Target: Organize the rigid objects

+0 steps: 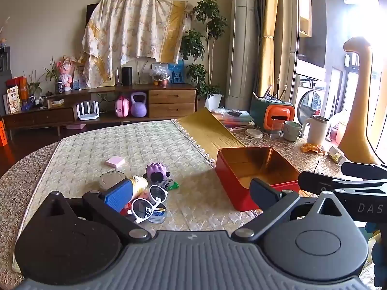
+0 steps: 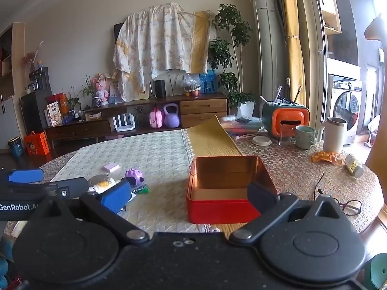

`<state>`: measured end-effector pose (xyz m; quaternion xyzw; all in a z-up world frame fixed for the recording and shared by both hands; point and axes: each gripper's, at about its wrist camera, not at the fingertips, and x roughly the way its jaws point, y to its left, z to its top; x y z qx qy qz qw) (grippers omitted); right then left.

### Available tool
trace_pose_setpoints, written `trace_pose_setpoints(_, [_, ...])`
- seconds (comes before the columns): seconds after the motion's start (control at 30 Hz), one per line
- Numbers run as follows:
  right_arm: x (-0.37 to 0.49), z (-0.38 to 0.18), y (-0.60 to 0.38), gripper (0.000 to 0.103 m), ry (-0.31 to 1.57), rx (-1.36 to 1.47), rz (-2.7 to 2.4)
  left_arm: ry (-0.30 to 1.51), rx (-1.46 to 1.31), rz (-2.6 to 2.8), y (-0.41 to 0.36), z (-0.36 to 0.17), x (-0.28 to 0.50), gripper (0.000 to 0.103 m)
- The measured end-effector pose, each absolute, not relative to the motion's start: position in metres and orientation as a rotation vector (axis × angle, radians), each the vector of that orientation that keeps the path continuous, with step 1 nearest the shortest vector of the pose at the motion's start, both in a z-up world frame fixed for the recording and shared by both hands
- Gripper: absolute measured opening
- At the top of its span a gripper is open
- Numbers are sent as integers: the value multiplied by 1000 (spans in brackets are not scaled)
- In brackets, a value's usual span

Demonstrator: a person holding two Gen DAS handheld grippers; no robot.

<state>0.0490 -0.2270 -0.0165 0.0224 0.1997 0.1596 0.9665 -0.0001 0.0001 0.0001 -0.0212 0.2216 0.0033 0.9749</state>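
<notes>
Sq red tin [image 2: 221, 207], quilted cloth [image 1: 150, 145], maybe plastic shades [image 1: 148, 203]

"DAS" stands on the right gripper [image 1: 362, 176] at three o'clock in the left view (cut off), and "GenRobot.A" on the left gripper [image 2: 26, 183] at nine o'clock in the right.

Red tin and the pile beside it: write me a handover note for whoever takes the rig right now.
Left gripper: open, empty, hovering over the pile.
Right gripper: open, empty, facing the tin.
Red tin: open and empty, on the table's yellow runner.
Pile on the quilted mat: sunglasses, purple toy, bottle, round lid; pink block lies apart.
Done: nothing moved into the tin.
Left: everything, presumably into the tin.
</notes>
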Motion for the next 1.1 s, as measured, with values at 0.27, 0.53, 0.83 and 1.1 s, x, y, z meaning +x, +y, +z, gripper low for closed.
trace_pose_setpoints(0.27, [50,-17,-226,103,401,31,323,446,-43,10,0,0,2,103])
trace_pose_setpoints(0.53, [49,-16,-225,103,398,29,323,440,-42,12,-2,-1,3,103])
trace_pose_setpoints(0.83, [45,-11,-218,103,394,19,337,439,-57,20,4,2,0,103])
trace_pose_setpoints(1.1, [46,-12,-216,103,392,17,334,442,-55,29,5,2,-3,103])
